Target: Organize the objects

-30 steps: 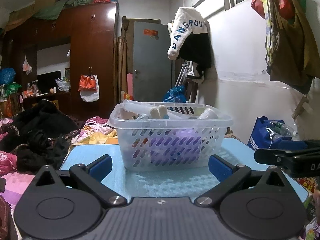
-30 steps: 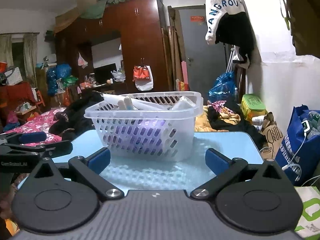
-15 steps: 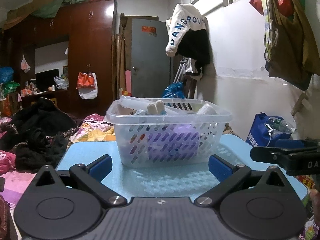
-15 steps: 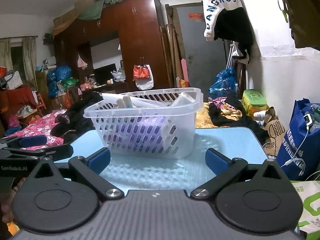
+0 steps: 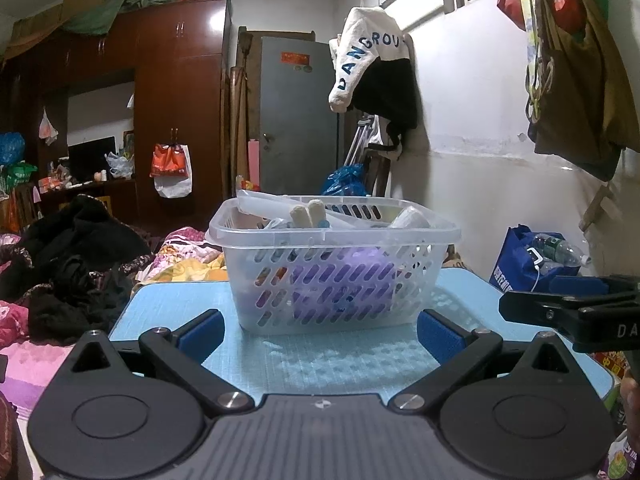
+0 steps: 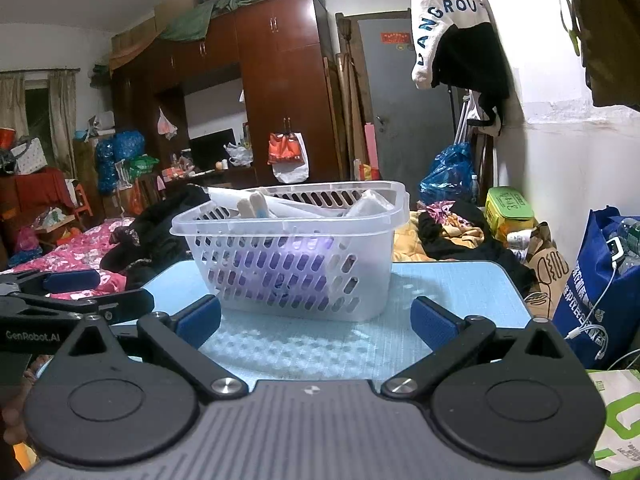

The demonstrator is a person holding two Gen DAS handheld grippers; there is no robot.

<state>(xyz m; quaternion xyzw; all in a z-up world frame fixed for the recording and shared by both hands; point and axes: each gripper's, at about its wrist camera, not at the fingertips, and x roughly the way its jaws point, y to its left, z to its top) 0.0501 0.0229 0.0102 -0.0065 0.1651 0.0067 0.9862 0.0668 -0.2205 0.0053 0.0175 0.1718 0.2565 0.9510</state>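
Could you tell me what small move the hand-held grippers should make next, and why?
Probably ease the right hand-held gripper forward toward the basket. Both it and the left hand-held gripper are open and empty, short of the basket, which stands alone on the blue table already holding items.

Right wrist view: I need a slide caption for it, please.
Open right tongs face a filled clear perforated plastic basket on a light blue table.

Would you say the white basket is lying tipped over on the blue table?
No, the white basket stands upright on the blue table, its open rim facing up.
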